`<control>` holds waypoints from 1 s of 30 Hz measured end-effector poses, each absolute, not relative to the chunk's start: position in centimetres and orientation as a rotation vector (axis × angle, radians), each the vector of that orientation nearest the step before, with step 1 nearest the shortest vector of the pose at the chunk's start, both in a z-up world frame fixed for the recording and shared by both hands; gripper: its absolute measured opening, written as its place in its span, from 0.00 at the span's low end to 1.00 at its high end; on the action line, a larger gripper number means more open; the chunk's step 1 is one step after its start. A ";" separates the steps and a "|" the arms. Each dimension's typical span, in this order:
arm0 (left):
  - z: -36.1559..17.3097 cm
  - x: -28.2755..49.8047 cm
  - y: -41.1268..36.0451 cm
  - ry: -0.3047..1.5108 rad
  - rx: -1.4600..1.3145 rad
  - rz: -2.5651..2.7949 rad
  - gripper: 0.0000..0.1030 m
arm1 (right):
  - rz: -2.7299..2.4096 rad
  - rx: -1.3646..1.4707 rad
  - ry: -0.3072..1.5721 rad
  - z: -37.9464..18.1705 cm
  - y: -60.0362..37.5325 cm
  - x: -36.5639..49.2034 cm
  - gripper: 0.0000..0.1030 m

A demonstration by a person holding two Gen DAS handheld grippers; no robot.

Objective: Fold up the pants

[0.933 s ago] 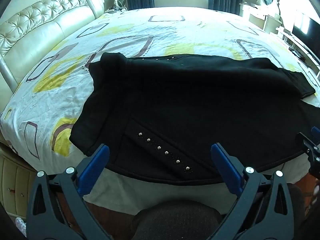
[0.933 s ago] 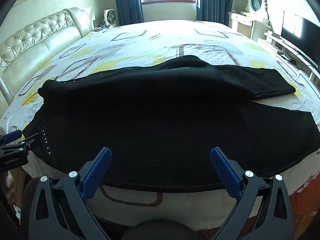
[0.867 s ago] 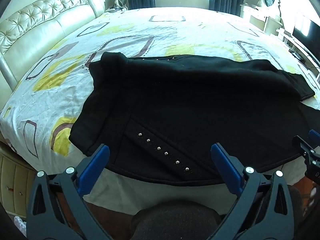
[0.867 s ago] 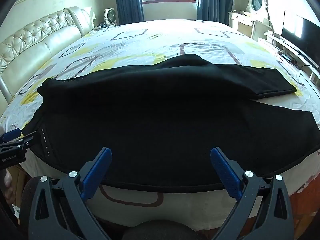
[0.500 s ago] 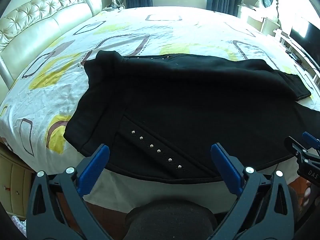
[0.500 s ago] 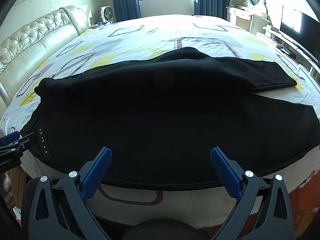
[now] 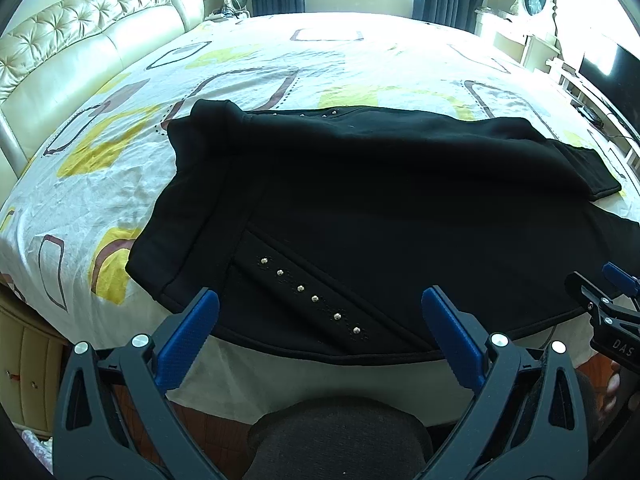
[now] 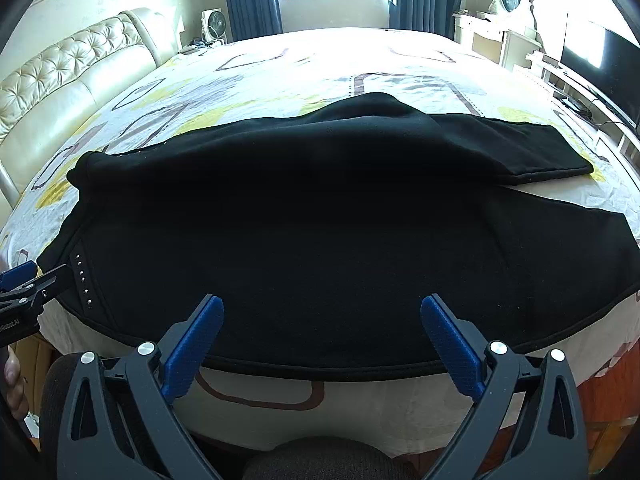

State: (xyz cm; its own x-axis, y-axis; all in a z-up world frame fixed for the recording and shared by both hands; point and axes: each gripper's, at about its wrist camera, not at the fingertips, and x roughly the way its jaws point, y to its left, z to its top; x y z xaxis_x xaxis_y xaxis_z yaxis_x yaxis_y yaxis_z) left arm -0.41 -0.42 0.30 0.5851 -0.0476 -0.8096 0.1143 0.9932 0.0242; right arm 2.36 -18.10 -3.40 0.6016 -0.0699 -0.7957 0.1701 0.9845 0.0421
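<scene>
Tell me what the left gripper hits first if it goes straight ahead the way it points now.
Most likely the black pants. The left gripper is open and aimed at their near hem, by the row of metal studs, at the bed edge. Depth is unclear, so it might skim just above the cloth.

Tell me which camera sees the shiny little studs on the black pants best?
The left wrist view: the row of studs sits close and clear on the black pants. The right wrist view shows them small, at the far left edge.

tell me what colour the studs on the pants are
Silver, a metallic row of studs on the black pants; clearest in the left wrist view.
</scene>
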 end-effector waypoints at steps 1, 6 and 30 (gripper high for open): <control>0.3 -0.4 -0.4 0.941 0.078 -0.097 0.98 | -0.140 0.118 0.916 -3.4 -18.1 2.4 0.96; 0.3 -0.6 -0.7 0.943 0.082 -0.104 0.98 | -0.139 0.113 0.920 -3.6 -18.2 2.4 0.96; -0.1 -0.5 -0.7 0.956 0.077 -0.103 0.98 | -0.138 0.116 0.935 -4.0 -18.2 2.6 0.96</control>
State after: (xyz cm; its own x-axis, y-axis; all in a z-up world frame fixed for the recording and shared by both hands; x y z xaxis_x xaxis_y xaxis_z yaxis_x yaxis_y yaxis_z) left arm -0.48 -0.74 -0.06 0.5721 -0.0533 -0.8185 0.1218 0.9923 0.0205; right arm 2.60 -18.24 -3.99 0.5861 -0.0674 -0.8074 0.1683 0.9849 0.0399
